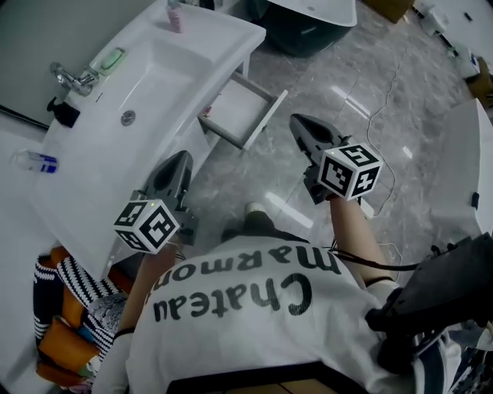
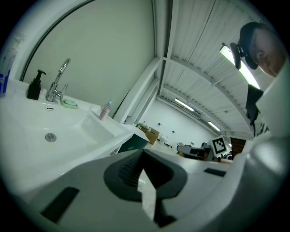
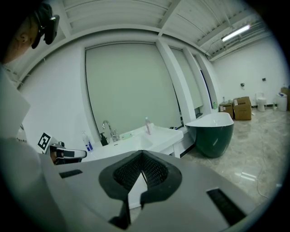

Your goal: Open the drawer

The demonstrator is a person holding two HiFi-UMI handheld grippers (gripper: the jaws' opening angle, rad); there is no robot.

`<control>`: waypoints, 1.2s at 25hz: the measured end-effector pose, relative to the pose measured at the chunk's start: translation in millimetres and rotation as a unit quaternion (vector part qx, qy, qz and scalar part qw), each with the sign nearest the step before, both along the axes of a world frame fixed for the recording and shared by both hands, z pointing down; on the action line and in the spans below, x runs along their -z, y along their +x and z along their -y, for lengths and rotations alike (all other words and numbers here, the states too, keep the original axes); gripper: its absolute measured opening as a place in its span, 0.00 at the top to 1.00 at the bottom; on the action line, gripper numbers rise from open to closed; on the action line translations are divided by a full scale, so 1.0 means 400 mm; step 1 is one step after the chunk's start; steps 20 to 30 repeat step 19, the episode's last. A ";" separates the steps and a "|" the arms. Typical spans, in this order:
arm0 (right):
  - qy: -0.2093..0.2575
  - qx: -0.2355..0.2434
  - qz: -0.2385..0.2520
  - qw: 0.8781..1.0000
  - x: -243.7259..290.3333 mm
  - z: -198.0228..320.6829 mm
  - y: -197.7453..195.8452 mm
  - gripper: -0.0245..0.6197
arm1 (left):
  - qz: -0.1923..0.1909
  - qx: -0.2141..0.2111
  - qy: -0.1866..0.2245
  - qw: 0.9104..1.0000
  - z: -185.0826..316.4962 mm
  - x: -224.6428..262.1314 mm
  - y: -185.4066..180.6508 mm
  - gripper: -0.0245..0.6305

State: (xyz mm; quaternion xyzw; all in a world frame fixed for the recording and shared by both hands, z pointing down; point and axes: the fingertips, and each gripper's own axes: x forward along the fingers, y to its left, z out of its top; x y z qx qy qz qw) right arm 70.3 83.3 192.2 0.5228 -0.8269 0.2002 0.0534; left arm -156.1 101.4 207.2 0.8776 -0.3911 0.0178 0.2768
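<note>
A person holding a two-jaw tool in each hand stands at a white ceramic washbasin counter, both tools lifted clear of the grey marbled tile floor.

The left gripper has its dark jaws closed tip to tip with nothing between them; its own view shows the basin lying off to its left. The right gripper is likewise pinched fully together and empty, its own view looking over the counter.

The white flat-fronted drawer stands pulled out from under the counter, its pale inside showing. It lies ahead of both tools, beyond and to the right of the left gripper's tips and just to the left of the right gripper's tips, touching neither.

A chrome curved tap sits at the counter's back edge, far to the left of the left gripper, and a small pink plastic bottle stands at the counter's far end. A dark green freestanding bathtub rests on the floor well ahead of the right gripper.
</note>
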 end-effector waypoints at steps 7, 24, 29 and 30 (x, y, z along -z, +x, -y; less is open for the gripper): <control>0.003 -0.010 -0.009 1.000 0.011 -0.020 -0.004 0.95 | 0.005 0.006 0.010 1.000 -0.012 0.007 -0.017 0.98; -0.004 -0.013 -0.004 1.000 0.008 -0.026 -0.016 0.95 | 0.006 0.004 0.003 1.000 -0.011 -0.007 -0.032 0.98; -0.004 -0.013 -0.004 1.000 0.008 -0.026 -0.016 0.95 | 0.006 0.004 0.003 1.000 -0.011 -0.007 -0.032 0.98; -0.004 -0.013 -0.004 1.000 0.008 -0.026 -0.016 0.95 | 0.006 0.004 0.003 1.000 -0.011 -0.007 -0.032 0.98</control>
